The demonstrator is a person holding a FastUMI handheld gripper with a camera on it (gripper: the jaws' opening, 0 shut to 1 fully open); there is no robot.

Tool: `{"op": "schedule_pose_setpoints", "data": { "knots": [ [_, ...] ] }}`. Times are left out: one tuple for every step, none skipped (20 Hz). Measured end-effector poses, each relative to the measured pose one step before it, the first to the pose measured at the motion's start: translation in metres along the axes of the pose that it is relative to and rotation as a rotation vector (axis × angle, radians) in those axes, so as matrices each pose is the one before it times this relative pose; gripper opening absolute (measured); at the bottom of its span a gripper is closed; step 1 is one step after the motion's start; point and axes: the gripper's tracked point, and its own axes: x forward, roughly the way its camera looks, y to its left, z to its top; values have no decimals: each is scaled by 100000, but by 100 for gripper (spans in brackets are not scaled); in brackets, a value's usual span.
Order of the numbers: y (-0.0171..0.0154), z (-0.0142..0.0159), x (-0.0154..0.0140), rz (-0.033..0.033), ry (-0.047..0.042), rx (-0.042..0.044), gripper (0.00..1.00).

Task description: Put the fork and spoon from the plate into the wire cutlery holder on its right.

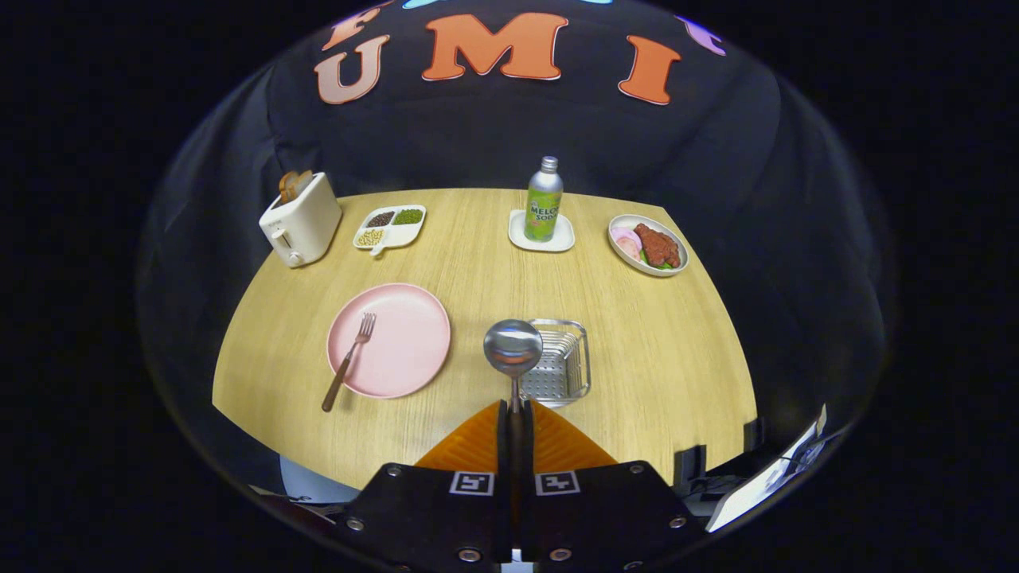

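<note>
— While scanning from the left: fork (349, 360) lying on the pink plate (398, 350), handle over the rim onto the counter (653, 358).
— And the tongs (516, 407)?
— Clamped tight on the spoon (513, 350) handle, bowl up, hanging just left of the wire cutlery holder (561, 368).
— Risks?
— Thin handle, so could pivot in the grip; could clip the holder's near rim on lowering, or drop outside if released too far left.

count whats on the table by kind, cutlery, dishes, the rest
cutlery: 2, the fork on the pink plate and the spoon held in the gripper
dishes: 4, pink plate, divided snack dish, coaster, food plate
holder: 1, wire cutlery holder
toaster: 1
soda bottle: 1
total: 9
</note>
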Motion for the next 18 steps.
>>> {"op": "schedule_pose_setpoints", "data": {
  "knots": [
    [-574,-502,-139,-53,2285,-258,5],
    [-634,-353,-31,-106,2408,-666,5],
    [-600,-289,118,-205,2578,-690,4],
    [-563,-167,204,-83,2475,-464,5],
    [-503,-70,276,58,2882,-404,5],
    [-307,-151,316,504,3032,-1235,5],
    [-279,-30,411,731,3226,-1043,5],
    [-117,68,295,637,3013,-350,5],
    [-174,479,521,419,2322,-838,5],
    [-34,505,388,-88,2310,-939,5],
    [-131,329,651,-378,1817,-1159,5],
    [35,581,334,-61,1642,-1423,4],
    [-113,74,175,160,1831,-1100,4],
    [206,312,286,469,2179,-767,5],
    [327,426,533,614,1687,-1525,4],
    [190,222,533,203,2163,-935,5],
    [76,268,301,-325,1609,-775,5],
    [-101,344,487,-310,1548,-879,5]
  ]
}}
